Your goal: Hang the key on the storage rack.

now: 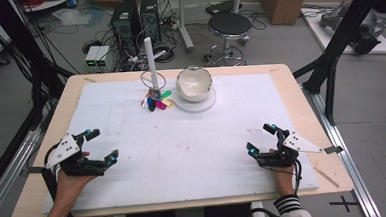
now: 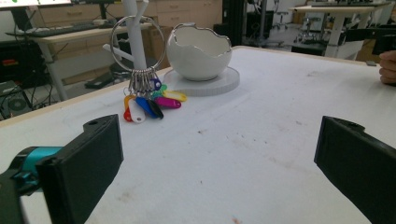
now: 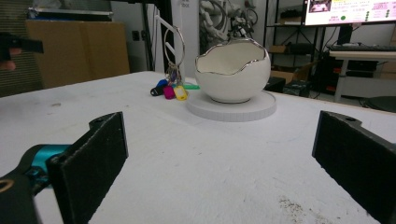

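Bottom of the high view: two hands w/ striped cuffs hold the grippers low over the white mat point(image 1: 198, 148). Left gripper point(image 1: 101, 146) sits at lower left, right gripper point(image 1: 261, 139) at lower right, both near the table's front edge and well apart from each other. Jaws on both stand wide apart, nothing between them; each gripper view shows bare mat in the gap. Probably a start pose: hands parked to either side so the middle stays free, jaws angled inward toward the things at the far end.

Further up, centre top of the high view, a bunch of coloured key tags point(image 1: 156, 101) lies on the mat, hung on a big metal ring point(image 1: 153, 79) that leans against a white stand point(image 1: 151, 60). Looks set there so the ring stays upright and easy to pinch. Just right of the tags, a white eggshell-shaped bowl point(image 1: 194, 84) sits on a round white base point(image 1: 198, 102), open side up, likely the drop spot.

Tags are well ahead of both grippers: in the left gripper view upper left of centre point(image 2: 148, 103), in the right gripper view left of the bowl point(image 3: 170, 88).
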Motion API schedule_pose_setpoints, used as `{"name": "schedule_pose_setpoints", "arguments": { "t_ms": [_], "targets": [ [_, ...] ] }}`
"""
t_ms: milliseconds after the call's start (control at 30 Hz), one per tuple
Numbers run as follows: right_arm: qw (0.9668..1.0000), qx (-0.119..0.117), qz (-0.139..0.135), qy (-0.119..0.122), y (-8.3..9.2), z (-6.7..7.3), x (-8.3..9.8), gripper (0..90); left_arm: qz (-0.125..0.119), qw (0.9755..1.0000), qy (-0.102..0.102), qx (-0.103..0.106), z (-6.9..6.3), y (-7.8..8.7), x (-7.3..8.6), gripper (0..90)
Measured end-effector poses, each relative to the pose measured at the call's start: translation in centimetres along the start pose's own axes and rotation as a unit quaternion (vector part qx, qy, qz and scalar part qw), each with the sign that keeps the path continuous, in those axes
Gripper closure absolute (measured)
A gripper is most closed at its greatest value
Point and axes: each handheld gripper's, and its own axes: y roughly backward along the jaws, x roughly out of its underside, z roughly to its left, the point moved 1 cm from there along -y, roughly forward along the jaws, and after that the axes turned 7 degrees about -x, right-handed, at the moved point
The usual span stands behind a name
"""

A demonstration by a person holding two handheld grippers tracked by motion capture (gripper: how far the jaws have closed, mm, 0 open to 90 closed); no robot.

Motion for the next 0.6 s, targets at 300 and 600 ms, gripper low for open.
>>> {"name": "schedule_pose_setpoints", "arguments": {
  "t_ms": [300,600],
  "targets": [
    [1.0,0.001,0.0,0.0,0.0,0.0,0.0,2.9,-0.028,0.9994,0.014,-0.014,-0.6,1.3,3.2,1.7],
    [1.0,0.001,0.001,-0.001,0.0,0.0,0.0,2.9,-0.05,0.9978,0.025,-0.035,-0.5,1.8,3.4,1.7]
  ]
}}
